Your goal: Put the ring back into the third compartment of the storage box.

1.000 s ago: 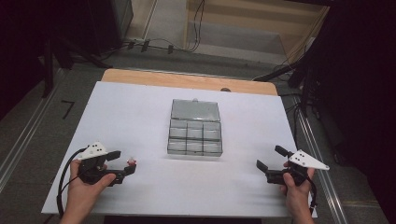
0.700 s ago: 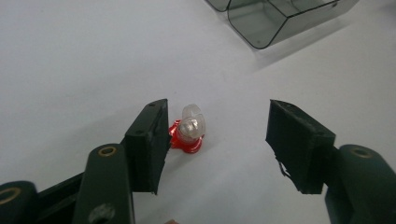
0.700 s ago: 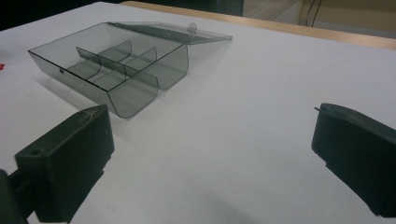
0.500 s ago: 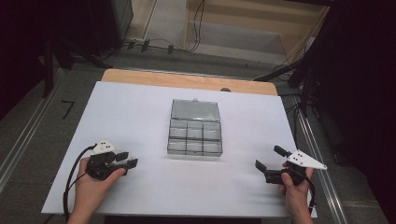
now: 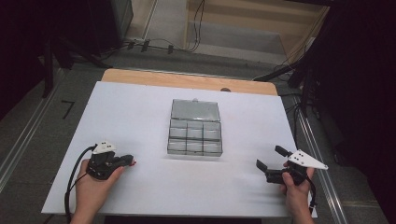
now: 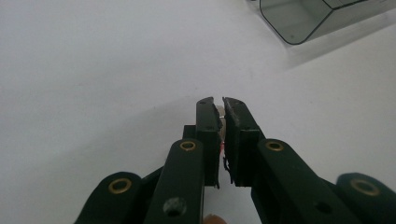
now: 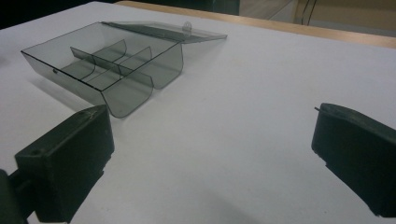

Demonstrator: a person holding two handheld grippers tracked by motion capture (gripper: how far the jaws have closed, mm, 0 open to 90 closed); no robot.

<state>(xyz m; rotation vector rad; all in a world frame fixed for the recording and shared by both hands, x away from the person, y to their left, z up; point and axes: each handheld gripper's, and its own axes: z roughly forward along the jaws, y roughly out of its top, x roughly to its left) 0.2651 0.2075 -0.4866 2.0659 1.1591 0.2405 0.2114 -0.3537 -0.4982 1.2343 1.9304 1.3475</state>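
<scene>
Your left gripper (image 5: pixel 127 161) has swung in toward the bench (image 5: pixel 140 116) centre since 1 s ago and sits lower left of frame, jaws nearly closed on a small red-and-white piece (image 6: pixel 221 128) (can't ID it). Right gripper (image 5: pixel 271 163), lower right, is wide open w/ nothing in it. Clear compartment box (image 5: pixel 194 135) lies lid-open mid-frame; carry the piece level over a cell before releasing.

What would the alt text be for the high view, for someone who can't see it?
A person's two hands each hold a black gripper at the near edge of a white table, either side of an open clear compartment box. The left gripper is shut on a small red-and-white item; the right gripper is open and holds nothing.
</scene>
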